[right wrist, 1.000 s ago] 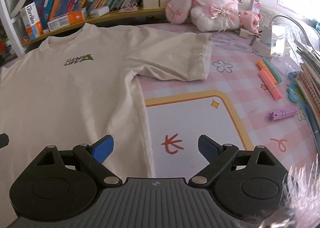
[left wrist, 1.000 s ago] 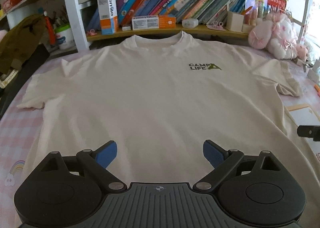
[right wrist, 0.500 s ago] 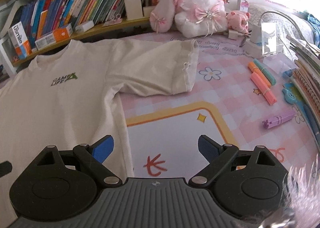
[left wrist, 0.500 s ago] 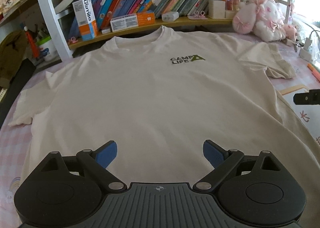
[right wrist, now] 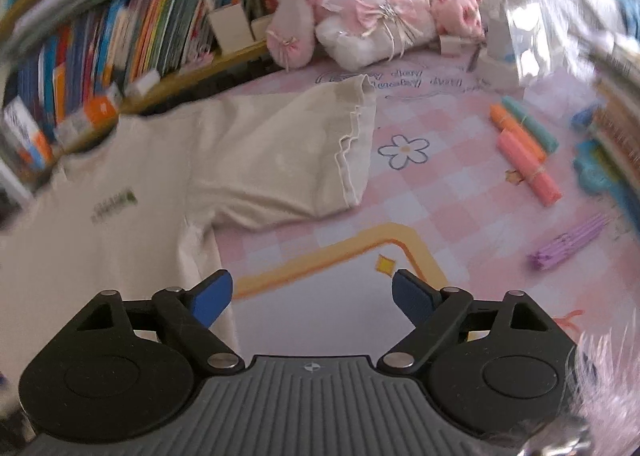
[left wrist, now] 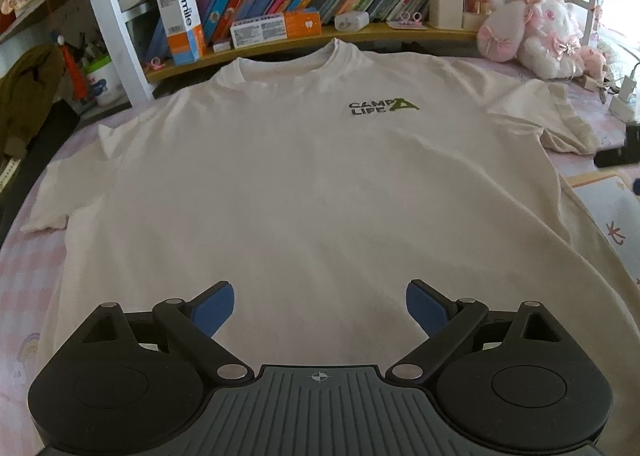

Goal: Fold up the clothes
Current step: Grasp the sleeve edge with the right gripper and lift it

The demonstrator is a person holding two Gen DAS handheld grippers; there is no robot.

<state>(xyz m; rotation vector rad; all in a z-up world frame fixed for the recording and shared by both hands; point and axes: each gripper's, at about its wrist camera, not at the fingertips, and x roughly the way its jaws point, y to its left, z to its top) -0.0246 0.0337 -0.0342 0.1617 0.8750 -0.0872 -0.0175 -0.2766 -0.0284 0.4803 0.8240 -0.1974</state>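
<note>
Cream cotton covers most of the left wrist view: one T-shirt (left wrist: 304, 184) lies flat, front up, on the pink checked surface (right wrist: 432, 192), its collar toward the bookshelf (left wrist: 280, 44) and its hem toward the camera. One small green chest print (left wrist: 382, 107) reads CAMP LIFE. Both short sleeves are spread out to the sides, one at each edge of that view.

The left claw (left wrist: 319, 306) hangs over the lower middle of the shirt with its two blue pads (left wrist: 212, 306) wide apart and nothing between them; whether the pads touch the cloth cannot be told.

The right claw (right wrist: 311, 298) is over the shirt's side edge, below the right sleeve (right wrist: 304, 148). Its jaws have just been closing somewhat but stand released, with only the shirt edge and the bare mat beneath the gap and nothing gripped. This view is blurred toward its edges.

On the surface beside that sleeve lie one bundle of highlighters (right wrist: 524, 144), three colours showing (orange, green, pink), and one bundle of purple sticks (right wrist: 568, 244). One flower drawing (right wrist: 404, 150) and one yellow-bordered white panel (right wrist: 344, 252) are printed on the mat. At the back sit one large white-and-pink plush toy (right wrist: 368, 12) and one smaller pink one (right wrist: 458, 10). Two boxes with orange stand on the shelf: an upright one (left wrist: 182, 22) and a flat one (left wrist: 276, 27).
</note>
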